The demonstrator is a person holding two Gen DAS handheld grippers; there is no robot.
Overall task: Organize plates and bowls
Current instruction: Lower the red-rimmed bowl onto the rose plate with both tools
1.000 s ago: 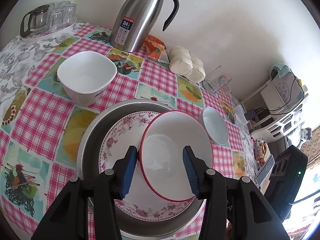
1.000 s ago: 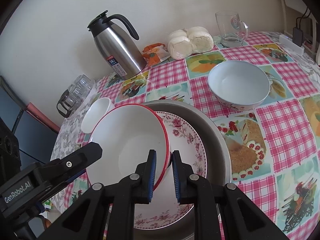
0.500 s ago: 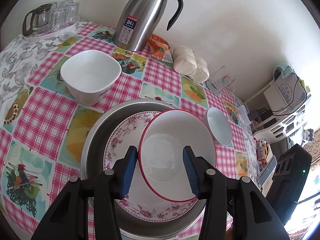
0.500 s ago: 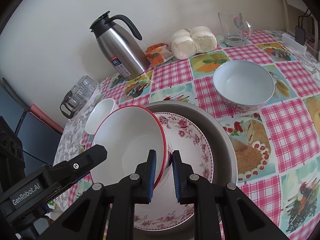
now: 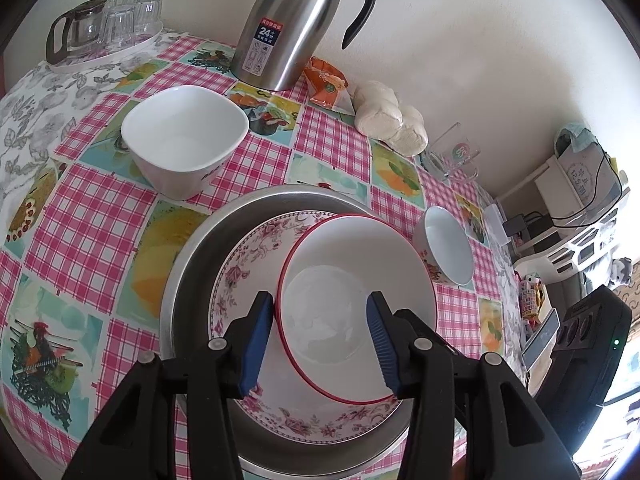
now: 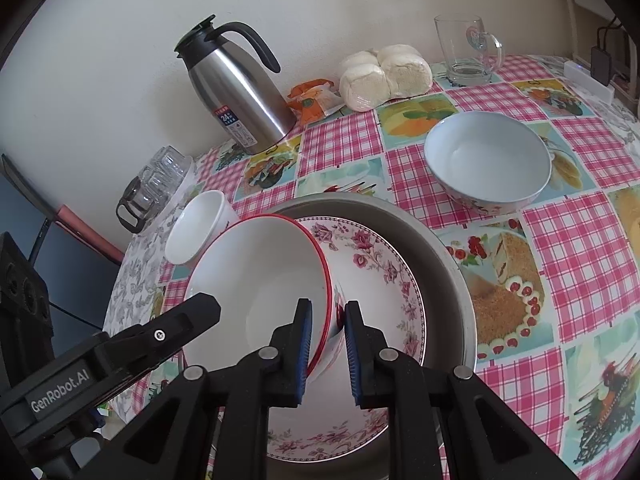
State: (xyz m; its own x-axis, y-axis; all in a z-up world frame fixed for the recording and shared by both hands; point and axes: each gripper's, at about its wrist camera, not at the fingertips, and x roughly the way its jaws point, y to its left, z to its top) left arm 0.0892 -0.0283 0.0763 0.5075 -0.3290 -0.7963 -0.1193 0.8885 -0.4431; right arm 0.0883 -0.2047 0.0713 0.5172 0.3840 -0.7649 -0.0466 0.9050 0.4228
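A white bowl with a red rim (image 6: 260, 280) hangs tilted over a floral plate (image 6: 384, 272) that lies in a metal basin (image 6: 448, 248). My right gripper (image 6: 328, 306) is shut on the bowl's right rim, one pad inside and one outside. My left gripper (image 5: 319, 300) is open over the same red-rimmed bowl (image 5: 352, 280). One of its fingers is outside the left rim and the other is over the bowl's inside. A square white bowl (image 5: 184, 136) stands at the back left. A round pale bowl (image 6: 488, 156) stands to the right of the basin.
A steel thermos jug (image 5: 288, 24), an orange packet (image 5: 328, 84), wrapped buns (image 5: 388, 120) and a glass mug (image 5: 456, 156) stand along the wall. A tray of glasses (image 5: 104, 24) is at the far left corner. White shelves (image 5: 572, 200) stand beyond the table's right edge.
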